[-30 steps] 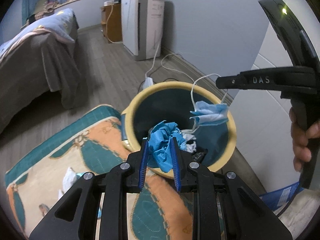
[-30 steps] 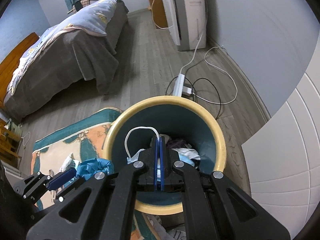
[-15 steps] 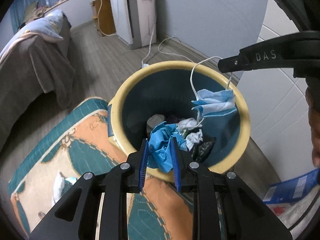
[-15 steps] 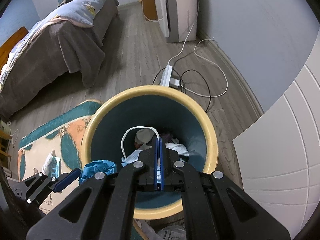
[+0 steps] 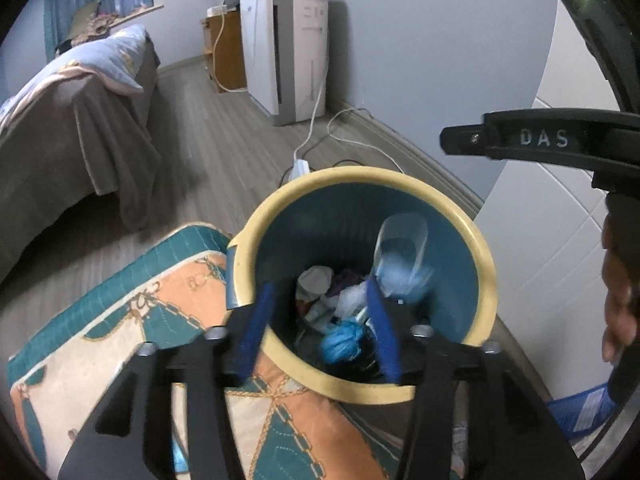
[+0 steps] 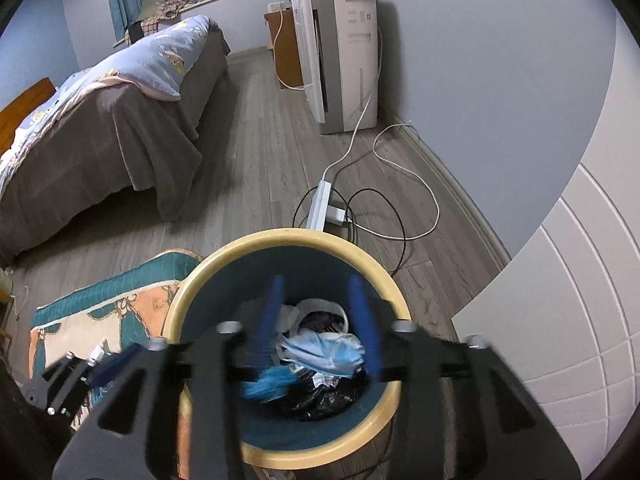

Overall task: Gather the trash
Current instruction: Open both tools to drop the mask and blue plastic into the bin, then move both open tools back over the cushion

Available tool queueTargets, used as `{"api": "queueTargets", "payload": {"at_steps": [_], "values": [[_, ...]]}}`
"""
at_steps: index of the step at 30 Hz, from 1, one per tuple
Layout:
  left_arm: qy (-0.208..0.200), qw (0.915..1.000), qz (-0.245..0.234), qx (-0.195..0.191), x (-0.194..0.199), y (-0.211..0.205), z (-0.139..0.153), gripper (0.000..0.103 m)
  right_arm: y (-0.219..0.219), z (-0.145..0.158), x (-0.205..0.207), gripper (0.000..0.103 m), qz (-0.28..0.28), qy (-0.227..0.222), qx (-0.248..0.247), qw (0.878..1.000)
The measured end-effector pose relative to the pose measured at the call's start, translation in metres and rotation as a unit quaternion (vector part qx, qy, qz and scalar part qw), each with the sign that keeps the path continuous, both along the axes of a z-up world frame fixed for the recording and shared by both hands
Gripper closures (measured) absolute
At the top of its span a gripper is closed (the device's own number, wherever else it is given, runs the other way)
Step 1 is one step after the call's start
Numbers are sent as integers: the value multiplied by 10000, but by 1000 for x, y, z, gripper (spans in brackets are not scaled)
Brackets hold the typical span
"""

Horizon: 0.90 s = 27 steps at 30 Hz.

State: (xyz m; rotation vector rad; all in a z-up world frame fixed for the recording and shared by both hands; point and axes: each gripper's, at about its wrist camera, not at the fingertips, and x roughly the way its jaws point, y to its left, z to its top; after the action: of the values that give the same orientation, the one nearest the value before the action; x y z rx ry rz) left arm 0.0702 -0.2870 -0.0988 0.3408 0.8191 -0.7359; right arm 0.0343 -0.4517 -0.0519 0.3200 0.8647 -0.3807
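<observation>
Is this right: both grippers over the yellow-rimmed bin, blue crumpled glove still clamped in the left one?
Not quite. The left gripper is opening with nothing between its fingers; the left wrist view shows the blue crumpled glove inside the yellow-rimmed bin. Both grippers are over the bin.

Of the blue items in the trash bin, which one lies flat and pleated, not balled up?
The light blue pleated face mask, lying atop the pile in the yellow-rimmed teal bin. The brighter blue item beside it is crumpled and blurred.
</observation>
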Motion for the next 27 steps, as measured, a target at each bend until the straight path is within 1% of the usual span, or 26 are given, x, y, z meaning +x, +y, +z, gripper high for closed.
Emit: {"api": "queueTargets", "payload": {"at_steps": [1, 2, 3, 4, 5, 6, 7, 8, 11, 14, 17, 20, 23, 25, 26, 27], "values": [[-27, 10000, -5, -17, -1, 2, 2, 46, 1, 1, 0, 52, -8, 35, -20, 10000], [-55, 10000, 15, -27, -3, 5, 5, 39, 3, 2, 0, 45, -16, 41, -15, 10000], [-67, 10000, 34, -47, -3, 7, 6, 34, 4, 3, 0, 40, -27, 45, -1, 10000], [-81, 9999, 55, -100, -4, 11, 9, 24, 6, 5, 0, 31, -49, 43, 13, 10000], [-104, 9998, 78, -144, -5, 15, 12, 17, 9, 7, -1, 22, -64, 40, 28, 10000], [-145, 9997, 124, -167, -7, 19, 16, 14, 12, 9, 0, 18, -66, 39, 40, 10000], [-204, 9995, 199, -156, -9, 23, 19, 10, 16, 12, 0, 10, -58, 33, 50, 10000], [-252, 9992, 258, -145, -10, 27, 22, 9, 20, 14, 1, 5, -32, 35, 61, 10000], [-333, 9984, 453, -11, -12, 45, 33, 9, 30, 20, 2, 6, 87, 65, 83, 9999], [-385, 9982, 454, 106, -15, 64, 48, 8, 39, 25, 3, 6, 131, 43, 225, 9997], [-643, 9960, 524, 341, -13, 80, 69, 7, 49, 30, 3, 6, 134, -24, 395, 9991], [-681, 9937, 837, 313, -6, 111, 91, 6, 64, 33, 7, 6, 197, 41, 445, 9988], [-796, 9899, 1122, 350, -3, 138, 98, 5, 80, 32, 10, 6, 205, 121, 618, 9978], [-912, 9848, 1416, 428, -2, 159, 95, 5, 91, 30, 12, 6, 218, 177, 788, 9965], [-885, 9831, 1552, 407, -1, 167, 92, 5, 98, 28, 14, 6, 244, 222, 844, 9959], [-747, 9816, 1729, 325, 2, 177, 88, 5, 104, 27, 15, 6, 279, 271, 864, 9955]]}}
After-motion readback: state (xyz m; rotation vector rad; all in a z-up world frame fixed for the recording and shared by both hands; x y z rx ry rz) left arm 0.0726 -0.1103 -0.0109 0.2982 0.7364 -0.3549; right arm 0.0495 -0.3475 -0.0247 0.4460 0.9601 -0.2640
